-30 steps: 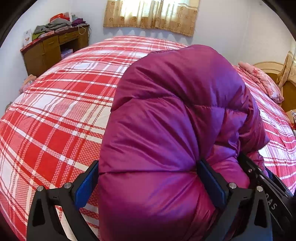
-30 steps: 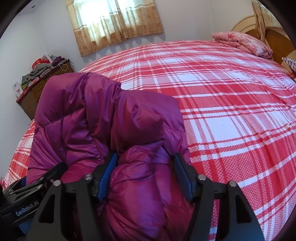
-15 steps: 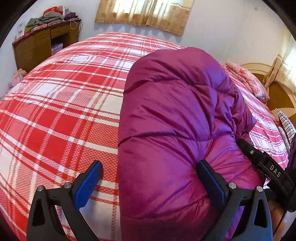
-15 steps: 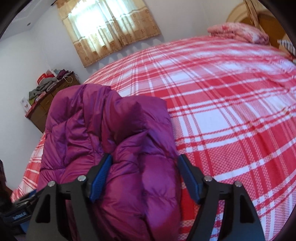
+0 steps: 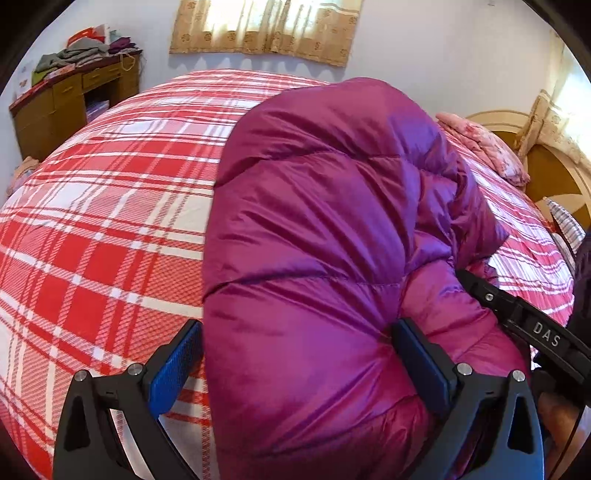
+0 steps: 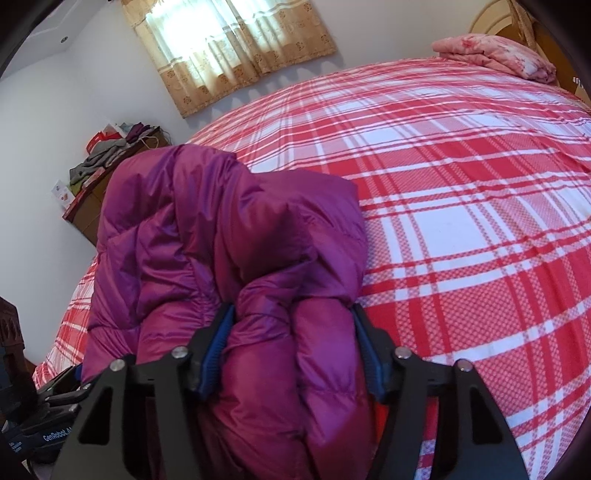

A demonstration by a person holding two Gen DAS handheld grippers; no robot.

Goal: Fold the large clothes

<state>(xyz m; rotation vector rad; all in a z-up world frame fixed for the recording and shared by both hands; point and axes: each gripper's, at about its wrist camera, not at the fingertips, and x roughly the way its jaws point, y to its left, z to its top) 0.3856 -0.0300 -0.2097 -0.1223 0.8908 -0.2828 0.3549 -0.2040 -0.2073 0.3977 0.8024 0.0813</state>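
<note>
- Since a second ago both views have swung a little, and the puffy quilted magenta down jacket (image 5: 325, 258) sits bundled between the two tools as before.
- Left gripper (image 5: 295, 362) is spread wide around the bundle's near end, both blue pads touching the fabric; it looks like steadying.
- Right gripper (image 6: 291, 347) pinches a thick rolled fold, probably to keep the layers stacked.
- The jacket rests on the red-and-white plaid bedspread (image 6: 461, 221), its long axis running near to far, toward the curtained window (image 5: 266, 29).
</note>
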